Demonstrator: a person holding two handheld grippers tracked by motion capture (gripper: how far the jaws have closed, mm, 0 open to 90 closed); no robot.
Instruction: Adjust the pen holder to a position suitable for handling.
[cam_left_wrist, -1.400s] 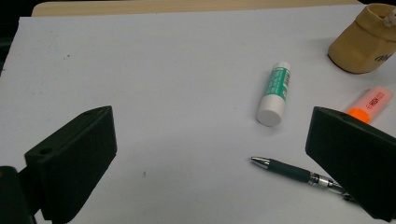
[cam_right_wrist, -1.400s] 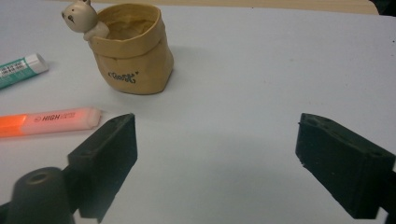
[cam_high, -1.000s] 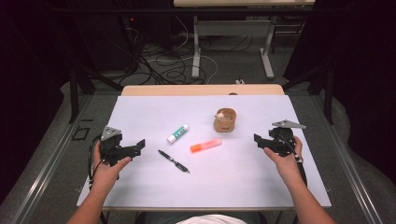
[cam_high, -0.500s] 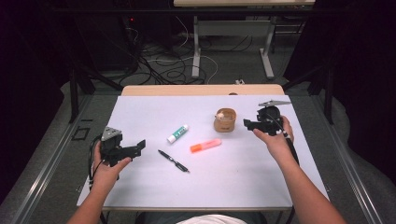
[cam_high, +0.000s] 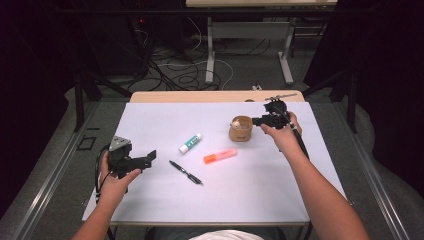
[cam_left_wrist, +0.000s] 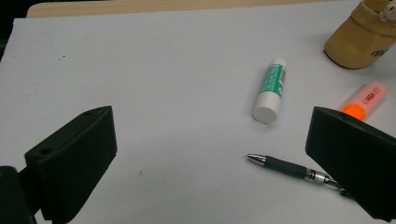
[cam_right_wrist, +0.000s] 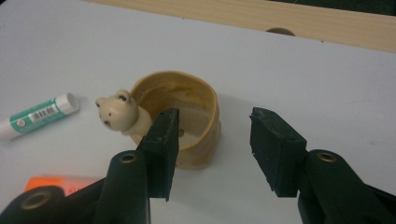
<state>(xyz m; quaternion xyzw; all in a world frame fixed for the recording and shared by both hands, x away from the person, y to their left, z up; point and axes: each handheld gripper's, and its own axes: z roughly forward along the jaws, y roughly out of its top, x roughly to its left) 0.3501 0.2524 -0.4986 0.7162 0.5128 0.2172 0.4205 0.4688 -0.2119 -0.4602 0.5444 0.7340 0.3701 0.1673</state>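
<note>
Setting: dark room with cables on the floor beyond the far edge; I am working at a white tabletop (cam_high: 150, 120) with a wooden strip along its far side.
Step in hand: I am bringing my right hand-held gripper (cam_high: 257, 120) up to the tan cup (cam_high: 240, 128), which is standing right of centre, toward the far side of the tabletop.
Right hand-held gripper: its jaws have just been closing and are now standing partly spread; in the right gripper view the cup's near-right wall is sitting just ahead of the left jaw, and nothing is pinched yet.
Cup detail: a small bear figure (cam_right_wrist: 120, 112) is perching on the rim at its left; I am judging it better to keep the pads off it.
How to grip well: I am aiming to straddle the wall, one jaw inside and one outside, then squeezing gently, since the wall looks soft and may buckle.
Left hand-held gripper: resting at the near left (cam_high: 135, 161), jaws spread wide, holding nothing.
Neighbours to avoid: glue stick (cam_high: 190, 143), orange highlighter (cam_high: 220, 156) and pen (cam_high: 185, 172) are lying left of and nearer than the cup, apart from it.
</note>
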